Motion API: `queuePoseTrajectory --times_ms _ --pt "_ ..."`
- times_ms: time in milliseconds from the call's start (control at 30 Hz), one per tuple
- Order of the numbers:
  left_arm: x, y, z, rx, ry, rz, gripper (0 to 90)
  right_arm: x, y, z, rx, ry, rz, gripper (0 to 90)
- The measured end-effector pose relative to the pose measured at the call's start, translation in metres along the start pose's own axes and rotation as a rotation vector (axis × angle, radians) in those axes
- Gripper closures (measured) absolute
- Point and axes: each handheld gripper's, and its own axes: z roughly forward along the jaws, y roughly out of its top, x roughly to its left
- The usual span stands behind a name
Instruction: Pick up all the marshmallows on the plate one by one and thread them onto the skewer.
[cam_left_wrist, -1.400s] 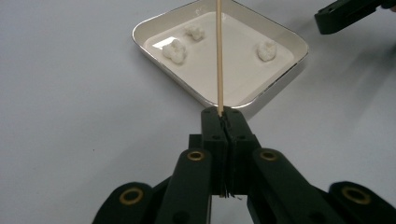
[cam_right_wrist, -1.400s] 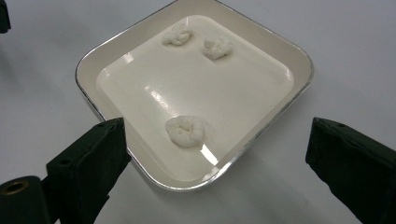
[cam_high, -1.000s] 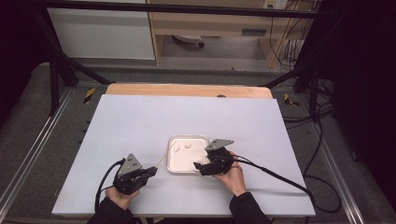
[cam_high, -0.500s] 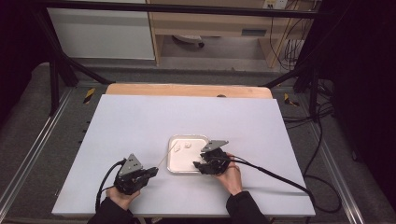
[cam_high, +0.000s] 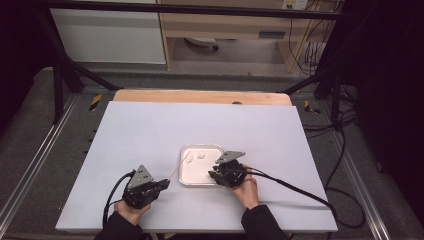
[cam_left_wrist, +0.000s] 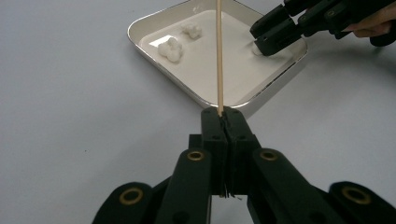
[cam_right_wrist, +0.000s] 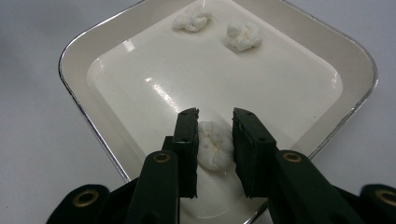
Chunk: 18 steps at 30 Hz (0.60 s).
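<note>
Right gripper (cam_right_wrist: 215, 140) has just been closing its jaws around a white puffy lump (cam_right_wrist: 214, 144) in the shallow white tray (cam_right_wrist: 74, 60), pads touching its sides. Left gripper (cam_left_wrist: 223, 116) clamps a thin wooden skewer (cam_left_wrist: 218, 51) that reaches over the tray.

The right gripper (cam_right_wrist: 214, 140) has just been closing its jaws around a white puff (cam_right_wrist: 215, 144) in the tray (cam_right_wrist: 79, 56). The pads now sit against the puff's sides.
</note>
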Motion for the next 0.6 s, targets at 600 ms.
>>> queuePoseTrajectory --times_ms 600 --pt "-0.009 0.002 0.002 -0.033 -0.03 0.005 88.0 -0.007 0.02 -0.039 -0.119 0.107 0.086 75.9"
